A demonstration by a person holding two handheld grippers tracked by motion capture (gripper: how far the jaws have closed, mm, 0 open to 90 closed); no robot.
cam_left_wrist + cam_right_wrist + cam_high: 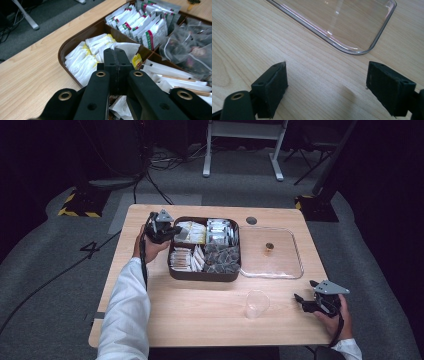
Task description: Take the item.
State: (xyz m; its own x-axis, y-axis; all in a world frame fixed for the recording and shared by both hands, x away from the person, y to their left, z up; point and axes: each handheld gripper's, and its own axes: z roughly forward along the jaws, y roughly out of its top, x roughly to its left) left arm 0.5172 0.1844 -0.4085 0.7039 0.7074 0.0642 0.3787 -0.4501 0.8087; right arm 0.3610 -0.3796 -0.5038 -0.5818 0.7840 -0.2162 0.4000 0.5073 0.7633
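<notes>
Between left tongs [115,53]: sachet [130,48].

A lab (dark-curtained): taped floor markings [78,205], trailing cables [165,162].

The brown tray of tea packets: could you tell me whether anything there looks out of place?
One white packet stands above the rest in the brown tray, pinched by the left gripper. The clear cup lies tipped on the table.

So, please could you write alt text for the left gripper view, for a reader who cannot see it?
The left gripper, its black jaws shut on a white sachet, hangs over a brown compartment tray on a wooden table. White and yellow sachets fill the compartment beneath; packets with red and green print and clear bags lie beyond.
</notes>
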